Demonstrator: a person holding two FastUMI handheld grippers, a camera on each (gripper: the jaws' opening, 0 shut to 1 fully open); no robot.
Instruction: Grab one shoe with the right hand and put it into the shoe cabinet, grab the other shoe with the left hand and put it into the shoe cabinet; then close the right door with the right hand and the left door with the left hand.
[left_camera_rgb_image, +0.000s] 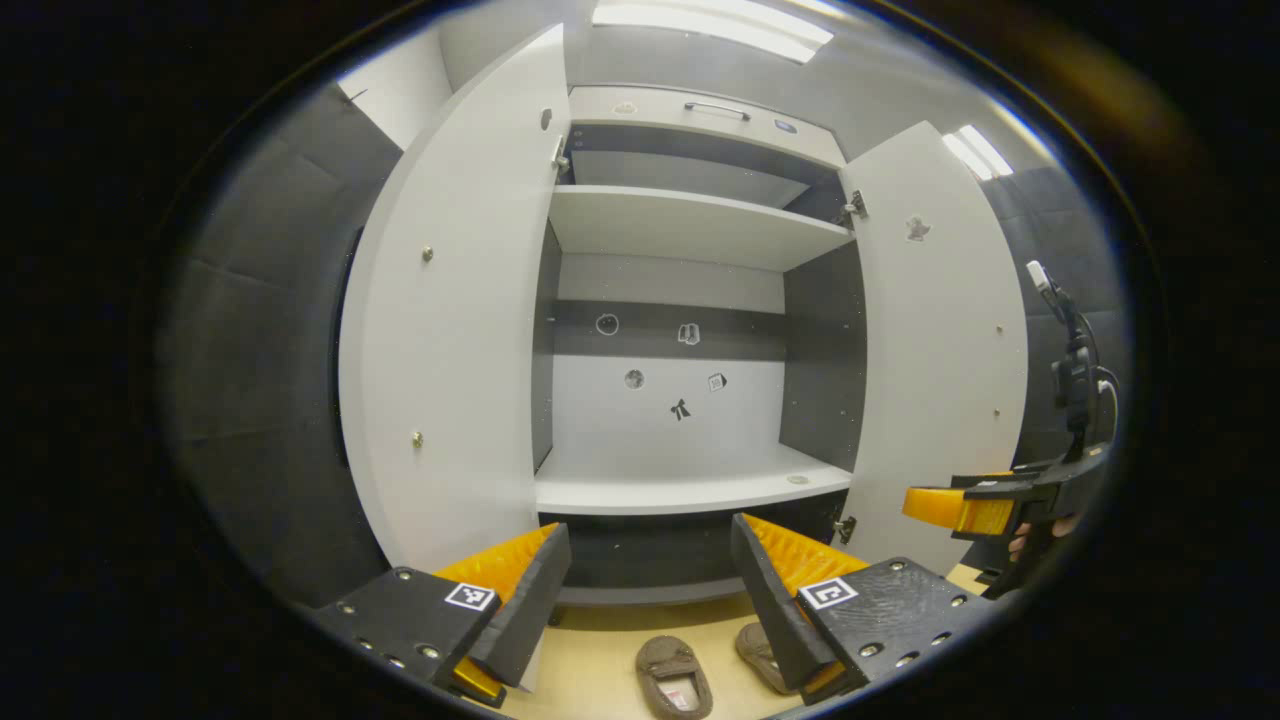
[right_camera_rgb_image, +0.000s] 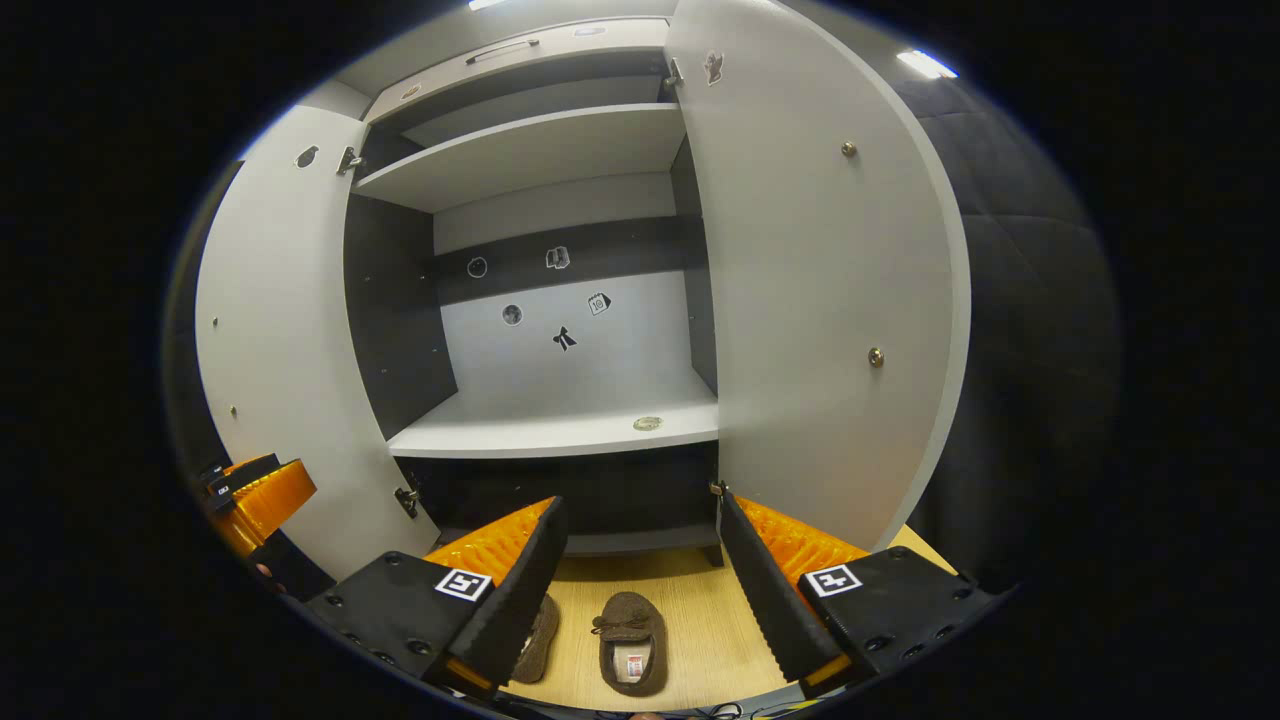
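start of the job by the look of it: both shoes lie on the floor, both doors stand wide, nothing grabbed yet.

left tongs (left_camera_rgb_image: 650, 590): spread wide, nothing between them. right tongs (right_camera_rgb_image: 635, 590): same, wide apart and empty. you're holding both level and aimed at the shoe cabinet (left_camera_rgb_image: 690, 225) opening, so the fingers frame the middle shelf (left_camera_rgb_image: 690, 485), not the shoes. i'd guess that's a neutral ready pose, open in advance for a top-down grab.

shoes: in the right gripper view, one shoe (right_camera_rgb_image: 630, 640) sits at bottom centre between your fingers, toe toward the cabinet, opening up. the other shoe (right_camera_rgb_image: 540, 635) is just beside it to the left, mostly hidden behind your left finger. in the left gripper view the same pair sits at the bottom edge, one in the gap, one tucked behind the right finger. side by side just in front of the cabinet base makes for a short carry.

left door (left_camera_rgb_image: 450, 300) and right door (right_camera_rgb_image: 820, 280) are swung fully out, so the shelf is free to load.

view differences: the left gripper view catches your right tongs at the right edge of the frame, well off to the side with a bit of hand under them. the right gripper view catches your left tongs at lower left, partly cut by the door. the right gripper view gives the cleaner look at the shoes, so it fits that the right hand goes first: tip down and drop over the centre shoe.
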